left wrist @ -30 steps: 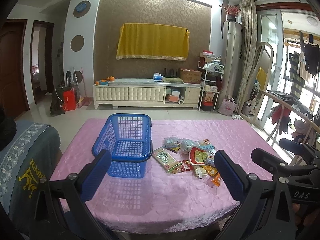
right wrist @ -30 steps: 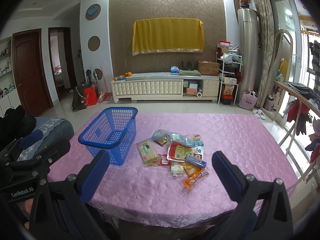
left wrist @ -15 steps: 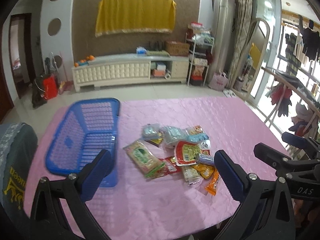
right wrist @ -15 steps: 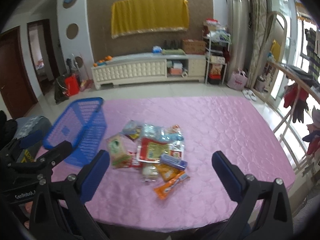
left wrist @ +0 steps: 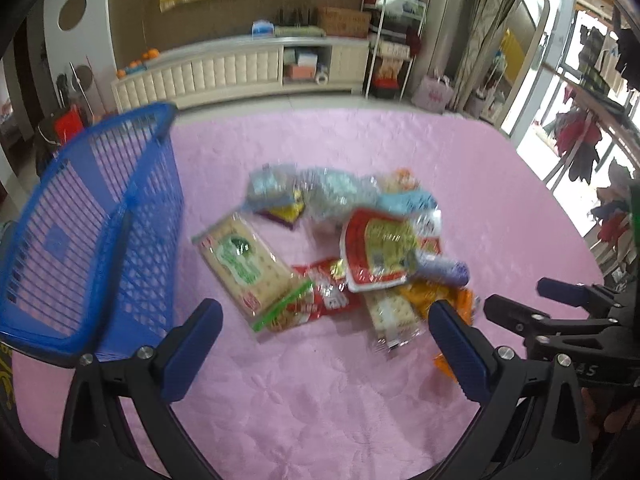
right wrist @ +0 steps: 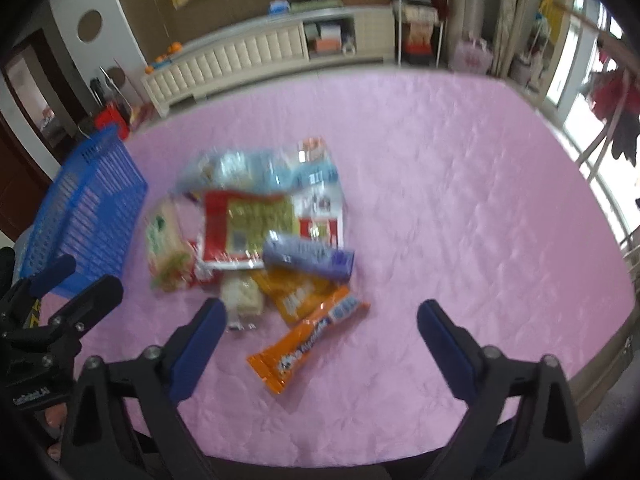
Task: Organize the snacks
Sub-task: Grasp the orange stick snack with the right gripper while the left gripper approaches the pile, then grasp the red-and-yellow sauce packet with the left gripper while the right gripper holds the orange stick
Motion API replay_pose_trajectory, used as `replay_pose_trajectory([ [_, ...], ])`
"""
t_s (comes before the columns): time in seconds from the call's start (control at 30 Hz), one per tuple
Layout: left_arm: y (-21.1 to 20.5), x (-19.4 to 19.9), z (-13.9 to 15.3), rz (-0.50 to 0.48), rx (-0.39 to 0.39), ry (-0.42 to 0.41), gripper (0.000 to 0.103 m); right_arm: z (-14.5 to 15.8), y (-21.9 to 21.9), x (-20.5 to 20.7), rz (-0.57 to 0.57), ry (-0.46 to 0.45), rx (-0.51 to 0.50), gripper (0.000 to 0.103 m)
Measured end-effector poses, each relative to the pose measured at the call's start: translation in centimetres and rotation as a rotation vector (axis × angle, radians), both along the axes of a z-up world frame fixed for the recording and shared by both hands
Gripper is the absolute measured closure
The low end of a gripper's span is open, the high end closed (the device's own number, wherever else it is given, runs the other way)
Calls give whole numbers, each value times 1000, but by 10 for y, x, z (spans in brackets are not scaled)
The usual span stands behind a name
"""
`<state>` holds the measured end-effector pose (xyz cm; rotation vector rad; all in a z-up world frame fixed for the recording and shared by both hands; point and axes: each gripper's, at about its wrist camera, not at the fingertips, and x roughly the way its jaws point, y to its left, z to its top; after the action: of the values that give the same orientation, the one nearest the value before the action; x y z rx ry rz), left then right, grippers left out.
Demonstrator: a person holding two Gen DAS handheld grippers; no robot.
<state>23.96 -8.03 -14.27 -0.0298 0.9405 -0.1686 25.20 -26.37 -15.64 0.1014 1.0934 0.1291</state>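
both grippers over the snack pile (left wrist: 340, 256) on the pink tablecloth (right wrist: 460, 200), beside one empty blue basket (left wrist: 92, 216). left gripper (left wrist: 324, 344) gaping, empty. right gripper (right wrist: 320, 344) wide, closing, nothing between pads. best taken singly: outermost orange bar (right wrist: 308, 344) first, pinched across its width. roughly ten packets, blurred.
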Motion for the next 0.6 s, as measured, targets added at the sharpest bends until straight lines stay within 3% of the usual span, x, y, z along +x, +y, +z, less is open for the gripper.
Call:
replay_pose_trajectory([
  [0.17,4,12,-21,-12,-12,39,1,-33,4,12,-2,107,5,27],
  [0.33,3,25,-35,-44,0,58,1,-53,1,20,-34,193,8,53],
  [0.37,3,26,-35,-54,3,61,1,-51,0,19,-36,175,3,57],
  [0.47,-1,35,-35,-81,10,65,1,-48,-7,17,-26,174,14,82],
  [0.6,-9,47,-31,-131,19,62,1,-36,-24,8,-35,139,44,86],
])
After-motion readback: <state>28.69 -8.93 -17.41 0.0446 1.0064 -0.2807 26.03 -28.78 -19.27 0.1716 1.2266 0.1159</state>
